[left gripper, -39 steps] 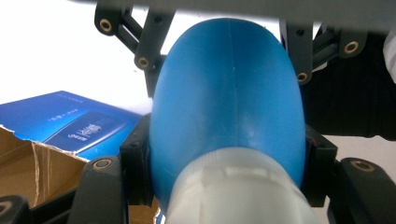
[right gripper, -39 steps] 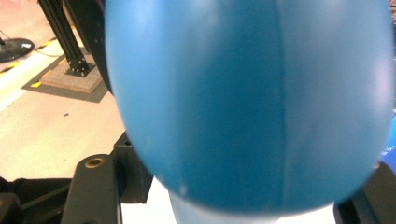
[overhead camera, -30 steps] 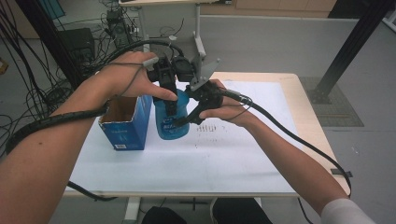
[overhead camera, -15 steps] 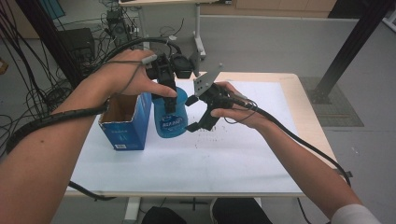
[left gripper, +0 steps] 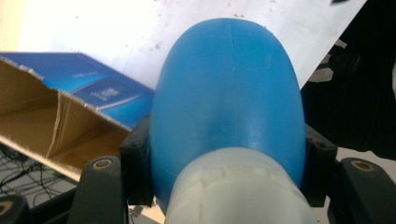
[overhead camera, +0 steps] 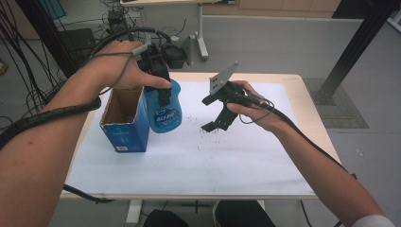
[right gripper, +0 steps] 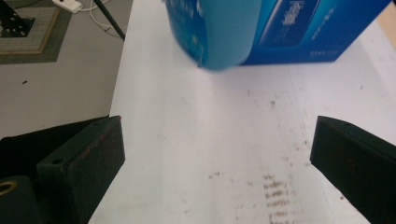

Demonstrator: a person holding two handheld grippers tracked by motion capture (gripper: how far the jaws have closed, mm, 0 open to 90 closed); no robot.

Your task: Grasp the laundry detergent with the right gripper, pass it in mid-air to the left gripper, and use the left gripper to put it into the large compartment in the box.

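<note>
Blue, smooth plastic makes up the rounded bottle with a printed label (overhead camera: 163, 111), which in the high view hangs just above the white paper-covered desk (overhead camera: 189, 165), touching the right side of the open blue cardboard box (overhead camera: 124, 120). The left tool (overhead camera: 161, 90) clamps it near the top, while at three o'clock from the bottle the right tool (overhead camera: 215, 113) stands apart, its jaws having just been opening, with nothing between them.

In the left gripper view the black pads (left gripper: 136, 165) squeeze the bottle (left gripper: 226, 93) just below its pale cap (left gripper: 233, 191). The shell looks stiff but slick, probably moderately heavy if full, so the narrow shoulder seems the safest hold.

In the right gripper view the wide jaws frame bare desk (right gripper: 210, 154), with the bottle (right gripper: 219, 32) at twelve o'clock.
</note>
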